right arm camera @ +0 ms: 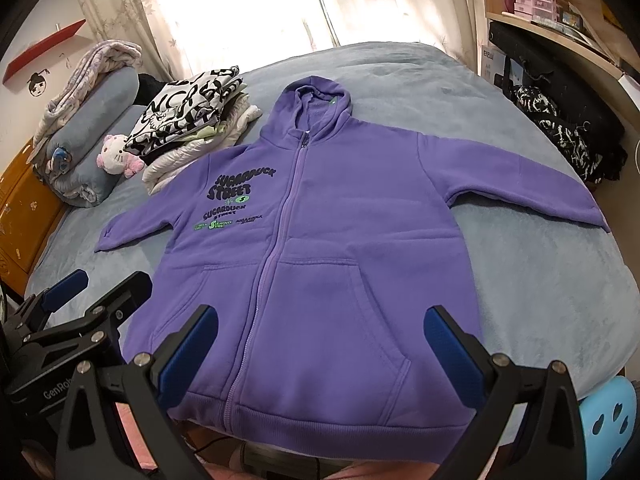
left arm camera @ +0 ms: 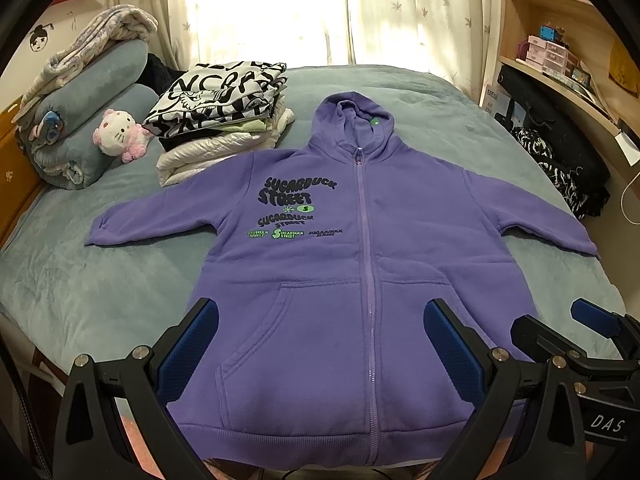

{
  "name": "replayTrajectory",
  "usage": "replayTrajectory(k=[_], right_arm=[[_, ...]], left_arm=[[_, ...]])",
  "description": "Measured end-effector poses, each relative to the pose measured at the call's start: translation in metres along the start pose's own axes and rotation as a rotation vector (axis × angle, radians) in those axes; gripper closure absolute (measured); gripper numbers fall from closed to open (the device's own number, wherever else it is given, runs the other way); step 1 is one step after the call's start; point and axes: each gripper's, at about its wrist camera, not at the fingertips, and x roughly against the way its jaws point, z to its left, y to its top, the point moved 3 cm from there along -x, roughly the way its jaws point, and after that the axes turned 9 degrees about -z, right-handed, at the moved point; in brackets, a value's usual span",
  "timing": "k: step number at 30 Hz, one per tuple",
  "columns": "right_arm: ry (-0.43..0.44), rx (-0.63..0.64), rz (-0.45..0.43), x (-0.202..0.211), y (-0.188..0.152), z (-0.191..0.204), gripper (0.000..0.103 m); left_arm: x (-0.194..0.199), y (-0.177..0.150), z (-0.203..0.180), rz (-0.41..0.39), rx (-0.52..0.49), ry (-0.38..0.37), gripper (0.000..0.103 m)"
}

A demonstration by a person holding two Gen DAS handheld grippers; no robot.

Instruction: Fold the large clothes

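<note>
A purple zip-up hoodie [left arm camera: 360,240] [right arm camera: 320,220] lies flat and face up on the grey-blue bed [left arm camera: 100,288] [right arm camera: 540,280], zipped, both sleeves spread out, hood pointing to the window. My left gripper [left arm camera: 320,344] hovers open above the hem and left pocket, nothing between its blue pads. My right gripper [right arm camera: 322,350] hovers open above the right pocket, also empty. Each gripper shows at the edge of the other view: the right one [left arm camera: 560,332] and the left one [right arm camera: 100,288].
A stack of folded clothes [left arm camera: 224,120] [right arm camera: 192,128] sits at the bed's far left beside a pink plush cat [left arm camera: 118,134] [right arm camera: 118,156] and rolled blankets [left arm camera: 88,100]. Dark clothing [left arm camera: 560,168] [right arm camera: 568,136] lies at the right edge under shelves. A blue stool [right arm camera: 608,420] stands near right.
</note>
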Motion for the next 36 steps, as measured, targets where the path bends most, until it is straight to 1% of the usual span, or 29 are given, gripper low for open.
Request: replayTrajectory(k=[16,27,36], right_arm=[[0.011,-0.021,0.024,-0.013,-0.007,-0.005,0.0],[0.017,-0.042,0.047,-0.026,-0.008,-0.012,0.0],[0.027,-0.067,0.055,-0.037,-0.007,-0.025,0.0]], left_arm=[[-0.006,-0.001,0.0,0.031,0.0,0.003,0.002],[-0.018,0.0,-0.003,0.054,-0.008,0.003,0.002],[-0.035,0.005,-0.014,0.072,-0.03,0.0,0.003]])
